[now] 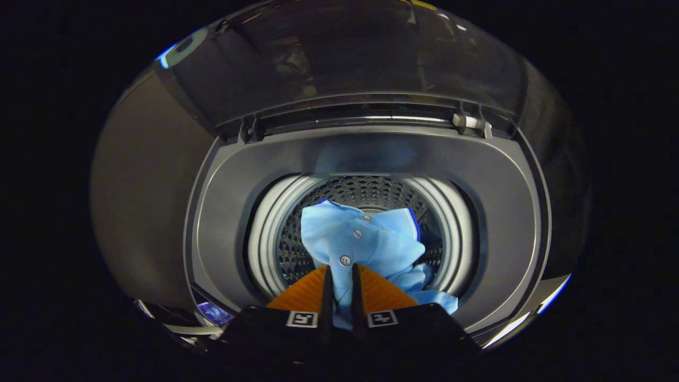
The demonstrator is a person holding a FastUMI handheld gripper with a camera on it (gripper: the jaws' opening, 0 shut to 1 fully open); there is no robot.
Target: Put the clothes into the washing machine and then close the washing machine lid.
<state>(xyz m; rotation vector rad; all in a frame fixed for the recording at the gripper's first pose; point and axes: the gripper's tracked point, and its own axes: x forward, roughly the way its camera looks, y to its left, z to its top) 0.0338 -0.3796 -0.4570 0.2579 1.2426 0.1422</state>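
Gripper view: hand-held gripper (339,276) pinching shirt (360,239) over drum (297,249).

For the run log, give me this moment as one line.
gripper: shut on light blue shirt | shirt: hanging over drum | washing machine lid: open

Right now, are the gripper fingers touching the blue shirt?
Touching. The gripper view shows the fingers closed on the blue shirt, fabric pinched between them, above the drum.
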